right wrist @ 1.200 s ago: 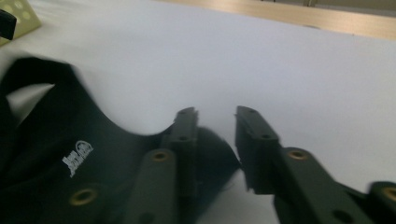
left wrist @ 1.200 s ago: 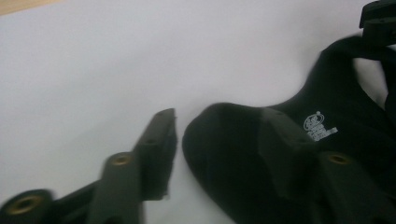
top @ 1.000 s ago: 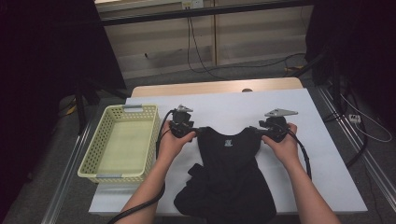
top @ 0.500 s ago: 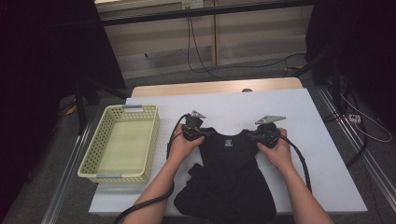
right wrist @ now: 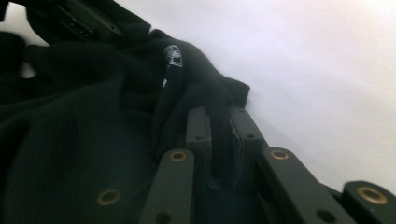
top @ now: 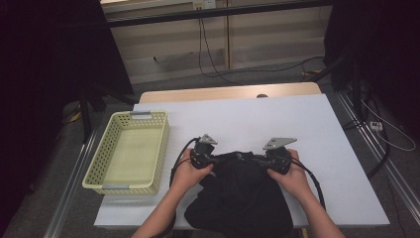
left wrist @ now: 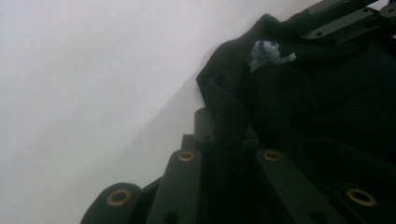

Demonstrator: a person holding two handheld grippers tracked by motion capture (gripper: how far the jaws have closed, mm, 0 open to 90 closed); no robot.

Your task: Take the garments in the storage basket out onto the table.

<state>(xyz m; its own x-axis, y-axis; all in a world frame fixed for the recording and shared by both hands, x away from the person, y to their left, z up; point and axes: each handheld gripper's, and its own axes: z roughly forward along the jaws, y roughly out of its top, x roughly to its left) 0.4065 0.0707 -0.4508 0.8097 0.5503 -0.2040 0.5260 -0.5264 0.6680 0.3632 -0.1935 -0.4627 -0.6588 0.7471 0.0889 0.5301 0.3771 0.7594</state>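
In the high view, a black garment (top: 240, 191) lies bunched on the near half of the white surface (top: 277, 121), its lower part hanging past the near edge. The left gripper (top: 210, 159) and the right gripper (top: 267, 161) each pinch a top corner of it, fairly close together. A pale yellow basket (top: 126, 151) stands to the left, apart from the cloth.

In the left gripper view, the jaws are clamped on a fold of the black garment (left wrist: 327, 102).

In the right gripper view, the jaws are closed on a fold of the garment's edge (right wrist: 93, 140).
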